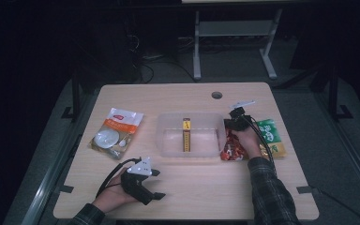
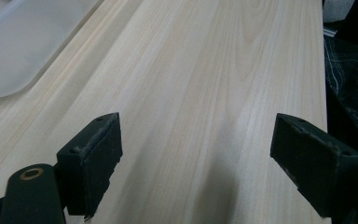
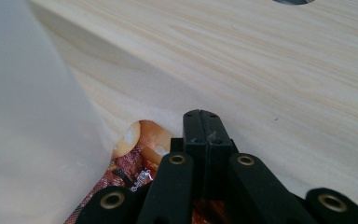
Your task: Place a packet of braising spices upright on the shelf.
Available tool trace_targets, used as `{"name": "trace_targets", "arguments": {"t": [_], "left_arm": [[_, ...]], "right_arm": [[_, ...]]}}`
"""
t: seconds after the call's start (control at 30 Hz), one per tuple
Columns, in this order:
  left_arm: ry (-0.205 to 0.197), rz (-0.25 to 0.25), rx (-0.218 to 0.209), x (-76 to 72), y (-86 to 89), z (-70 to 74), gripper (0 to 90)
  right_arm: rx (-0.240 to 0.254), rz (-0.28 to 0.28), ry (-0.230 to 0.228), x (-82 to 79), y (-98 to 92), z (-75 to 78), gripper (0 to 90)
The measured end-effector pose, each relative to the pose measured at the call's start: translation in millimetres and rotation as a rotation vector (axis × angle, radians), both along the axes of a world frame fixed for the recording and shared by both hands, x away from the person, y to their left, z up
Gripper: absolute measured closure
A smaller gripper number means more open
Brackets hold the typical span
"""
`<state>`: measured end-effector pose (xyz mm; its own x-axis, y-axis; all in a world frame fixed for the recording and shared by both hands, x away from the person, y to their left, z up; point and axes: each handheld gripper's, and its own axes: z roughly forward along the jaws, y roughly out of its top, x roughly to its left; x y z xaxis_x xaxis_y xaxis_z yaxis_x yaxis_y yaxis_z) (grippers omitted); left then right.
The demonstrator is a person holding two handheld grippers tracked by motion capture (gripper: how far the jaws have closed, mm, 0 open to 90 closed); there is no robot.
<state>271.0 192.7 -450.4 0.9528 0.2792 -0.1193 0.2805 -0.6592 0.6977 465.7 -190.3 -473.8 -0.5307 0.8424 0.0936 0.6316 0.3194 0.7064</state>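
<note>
Right tool sitting over red packet, jaws together; whether packet edge is pinched between them, cannot tell. Packet lying on worktop, touching bin right wall, green packet just beside. Judged light, soft, crinkly, slippery film; best taking flat sealed edge, not bulged middle. Left tool resting near front edge, jaws standing apart, holding nothing.

High view giving layout, white pouch, yellow stick in bin. Right tool view giving packet print close against bin wall.

A clear plastic bin holding a yellow stick pack sits mid-table on the light wooden table, with a white-and-orange pouch left and a green packet right.
</note>
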Motion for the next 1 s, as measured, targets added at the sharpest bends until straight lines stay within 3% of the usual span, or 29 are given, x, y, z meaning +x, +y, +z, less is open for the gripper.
{"name": "trace_targets", "arguments": {"t": [0.27,1.0], "left_arm": [[0.000,-0.008,0.003,-1.8,-1.2,0.1,16.0],[-0.004,-0.025,0.013,-3.8,-2.2,0.9,16.0]], "right_arm": [[0.001,0.054,0.020,-12.1,-6.2,1.4,90.0],[-0.085,0.195,0.052,-54.0,-13.2,8.9,90.0]]}}
